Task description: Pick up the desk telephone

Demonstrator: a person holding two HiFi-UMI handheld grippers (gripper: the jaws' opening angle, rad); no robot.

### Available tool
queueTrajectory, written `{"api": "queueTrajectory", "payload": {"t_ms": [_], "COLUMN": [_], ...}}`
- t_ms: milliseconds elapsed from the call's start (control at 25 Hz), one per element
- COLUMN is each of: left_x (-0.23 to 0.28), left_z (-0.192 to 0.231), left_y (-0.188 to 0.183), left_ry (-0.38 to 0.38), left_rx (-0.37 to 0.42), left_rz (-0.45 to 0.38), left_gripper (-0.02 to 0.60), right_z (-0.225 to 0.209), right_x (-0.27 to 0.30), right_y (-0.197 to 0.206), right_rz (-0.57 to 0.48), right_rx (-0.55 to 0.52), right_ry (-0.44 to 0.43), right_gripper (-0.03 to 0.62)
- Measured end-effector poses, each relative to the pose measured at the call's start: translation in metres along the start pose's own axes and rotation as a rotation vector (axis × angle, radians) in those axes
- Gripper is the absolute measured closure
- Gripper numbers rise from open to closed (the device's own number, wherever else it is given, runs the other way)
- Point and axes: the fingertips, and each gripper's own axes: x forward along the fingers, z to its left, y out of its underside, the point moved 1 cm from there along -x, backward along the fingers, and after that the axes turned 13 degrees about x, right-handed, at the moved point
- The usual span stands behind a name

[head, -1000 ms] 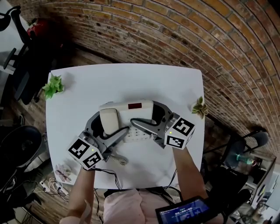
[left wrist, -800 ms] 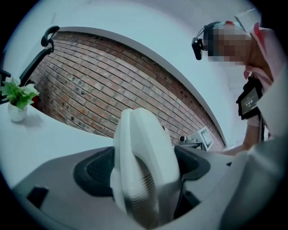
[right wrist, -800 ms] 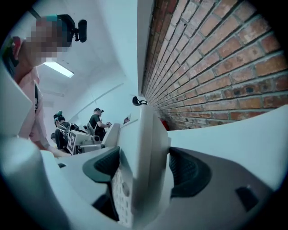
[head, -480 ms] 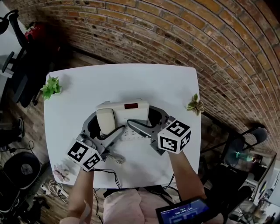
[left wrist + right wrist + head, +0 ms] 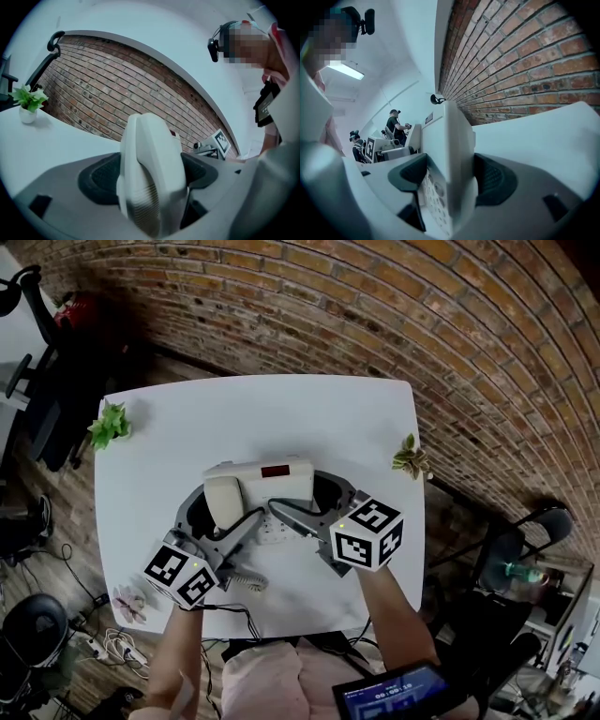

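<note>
The white desk telephone (image 5: pixel 272 476) lies near the middle of the white table (image 5: pixel 253 413), with its handset (image 5: pixel 223 498) on the left. My left gripper (image 5: pixel 220 510) straddles the handset (image 5: pixel 150 178), and both dark pads (image 5: pixel 101 180) lie against its sides. My right gripper (image 5: pixel 309 496) spans the phone's right end (image 5: pixel 450 154), one pad (image 5: pixel 410 176) on the keypad face and the other on the far side. Both pairs of jaws have just been closing on the phone. The coiled cord (image 5: pixel 239 579) trails toward the table's near edge.
Small potted plants stand at the table's left edge (image 5: pixel 110 425), right edge (image 5: pixel 409 457) and near-left corner (image 5: pixel 129 606). A brick wall (image 5: pixel 394 324) runs behind the table. Office chairs stand at the left (image 5: pixel 37 381). Two people (image 5: pixel 396 126) stand far off.
Both grippers have drawn in slightly around the telephone's ends, and the right marker cube has rolled and shifted left. The phone keeps its place on the table.
</note>
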Motion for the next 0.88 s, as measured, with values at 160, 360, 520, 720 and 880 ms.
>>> {"api": "queueTrajectory", "payload": {"t_ms": [160, 360, 520, 720, 880], "left_x": [-0.006, -0.015, -0.026, -0.044, -0.055], "left_z": [-0.01, -0.03, -0.048, -0.076, -0.095], "left_y": [-0.01, -0.033, -0.057, -0.079, -0.099], "left_ry": [-0.013, -0.02, -0.026, -0.031, -0.034], "left_rx": [0.004, 0.041, 0.079, 0.101, 0.12], "left_rz": [-0.015, -0.028, -0.049, -0.062, -0.08], "left_gripper": [0.173, 0.173, 0.175, 0.175, 0.176], "right_z": [0.01, 0.031, 0.053, 0.082, 0.104], "right_x": [-0.011, -0.031, -0.049, -0.076, -0.097], "right_y": [-0.002, -0.011, -0.021, -0.024, -0.031], "right_rz": [-0.01, -0.037, -0.06, -0.072, -0.096], "right_rx": [0.0, -0.025, -0.058, -0.084, -0.115], "right_ry": [-0.011, -0.027, -0.041, -0.044, -0.047], "right_gripper": [0.275, 0.275, 0.275, 0.275, 0.275]}}
